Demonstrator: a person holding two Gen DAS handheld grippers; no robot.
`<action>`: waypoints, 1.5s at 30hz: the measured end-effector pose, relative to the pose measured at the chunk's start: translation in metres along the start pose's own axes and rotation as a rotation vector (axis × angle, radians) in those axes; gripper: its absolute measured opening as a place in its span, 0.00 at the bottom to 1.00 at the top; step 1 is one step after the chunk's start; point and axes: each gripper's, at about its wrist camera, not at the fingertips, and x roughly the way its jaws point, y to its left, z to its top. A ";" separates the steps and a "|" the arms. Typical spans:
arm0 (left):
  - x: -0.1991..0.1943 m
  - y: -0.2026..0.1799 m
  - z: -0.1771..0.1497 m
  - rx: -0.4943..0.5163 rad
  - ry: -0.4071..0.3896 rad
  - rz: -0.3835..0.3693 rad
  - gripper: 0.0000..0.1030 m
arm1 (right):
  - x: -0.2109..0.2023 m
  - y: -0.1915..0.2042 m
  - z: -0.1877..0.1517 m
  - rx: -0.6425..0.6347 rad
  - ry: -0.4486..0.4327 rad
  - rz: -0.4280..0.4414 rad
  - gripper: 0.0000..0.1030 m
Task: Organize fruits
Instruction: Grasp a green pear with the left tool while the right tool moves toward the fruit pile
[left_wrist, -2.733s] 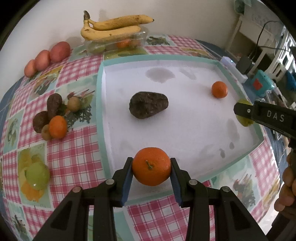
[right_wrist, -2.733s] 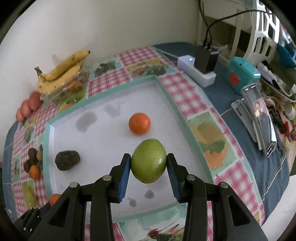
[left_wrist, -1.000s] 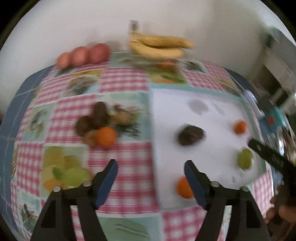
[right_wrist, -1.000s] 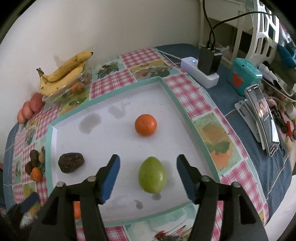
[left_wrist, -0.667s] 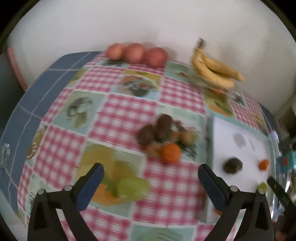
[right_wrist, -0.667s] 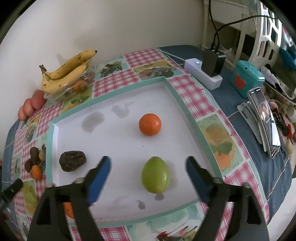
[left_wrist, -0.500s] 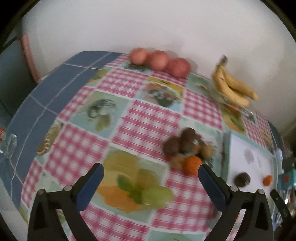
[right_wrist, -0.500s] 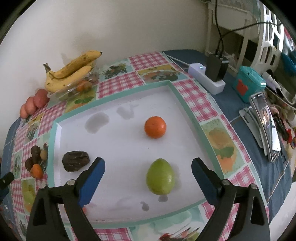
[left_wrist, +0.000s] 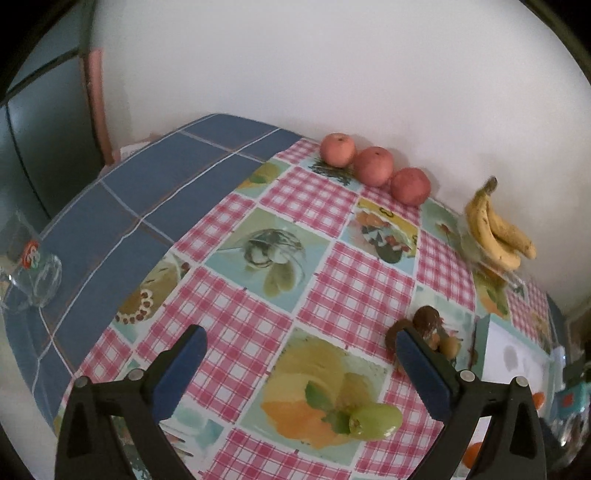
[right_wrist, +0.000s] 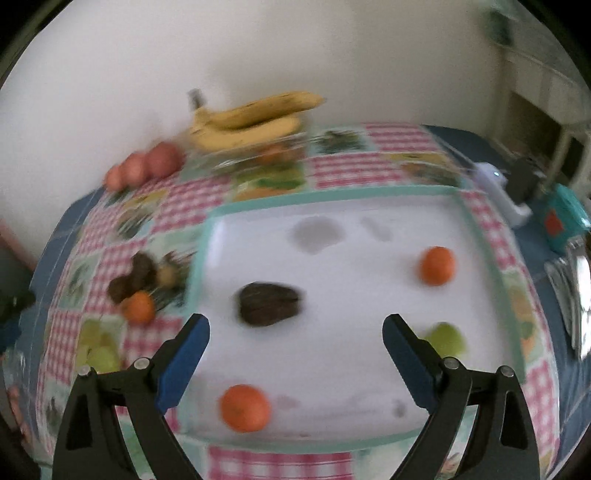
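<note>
My left gripper (left_wrist: 299, 343) is open and empty above the checked tablecloth. A green fruit (left_wrist: 375, 419) lies just below it, and a cluster of small dark fruits (left_wrist: 424, 325) sits behind its right finger. My right gripper (right_wrist: 295, 326) is also open and empty, over the white tray (right_wrist: 332, 195). In the tray lie a dark avocado (right_wrist: 269, 304), an orange (right_wrist: 437, 266) at the right, a green fruit (right_wrist: 445, 339) behind the right finger, and a second orange (right_wrist: 245, 408) near the front edge. The right wrist view is blurred.
Three red apples (left_wrist: 373, 166) and a bunch of bananas (left_wrist: 495, 232) on a clear box line the wall. A glass (left_wrist: 33, 273) stands at the table's left edge. Right of the tray are a white power strip (right_wrist: 498, 192) and a teal box (right_wrist: 565, 218).
Both grippers let go of their fruit, the orange and the green one, and opened wide. The left one swung left over the tablecloth. The right one shifted left across the tray.
</note>
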 end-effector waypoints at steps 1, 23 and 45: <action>0.001 0.003 0.001 -0.013 0.003 -0.011 1.00 | 0.001 0.008 -0.001 -0.021 0.002 0.006 0.92; 0.054 -0.026 -0.040 0.059 0.323 -0.156 0.99 | 0.010 0.051 0.014 -0.003 -0.007 0.061 0.92; 0.083 -0.096 -0.091 0.436 0.361 0.013 0.76 | 0.025 0.026 0.002 0.069 0.078 0.005 0.92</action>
